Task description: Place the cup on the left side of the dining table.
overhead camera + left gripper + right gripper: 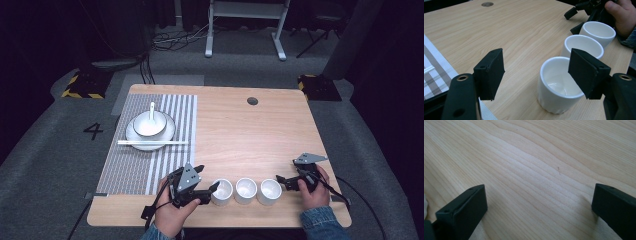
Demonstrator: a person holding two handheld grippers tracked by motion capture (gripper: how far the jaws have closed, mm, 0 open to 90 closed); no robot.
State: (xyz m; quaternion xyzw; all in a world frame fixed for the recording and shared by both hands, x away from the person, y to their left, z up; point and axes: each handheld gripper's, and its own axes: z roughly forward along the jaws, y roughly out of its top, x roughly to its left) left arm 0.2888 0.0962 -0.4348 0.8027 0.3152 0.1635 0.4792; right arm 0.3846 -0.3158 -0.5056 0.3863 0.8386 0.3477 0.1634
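Observation:
Three white cups stand in a row near the table's front edge: the left cup (221, 191) (559, 85), the middle cup (246, 190) (584, 45) and the right cup (270, 191) (599, 31). My left gripper (208, 178) (536, 72) is open just left of the left cup. One of its jaws reaches over the cup's near rim, the other stands off over bare wood, and neither pad presses on the cup. Just right of the right cup, my right gripper (281, 182) (539, 202) (573, 21) is open over bare wood, with nothing between its jaws.
A striped placemat (135, 165) covers the table's left side. On it, a plate (131, 134) carries a bowl (149, 125) with a spoon (152, 111), and chopsticks (152, 142) lie across the front. A cable hole (252, 101) sits at the back.

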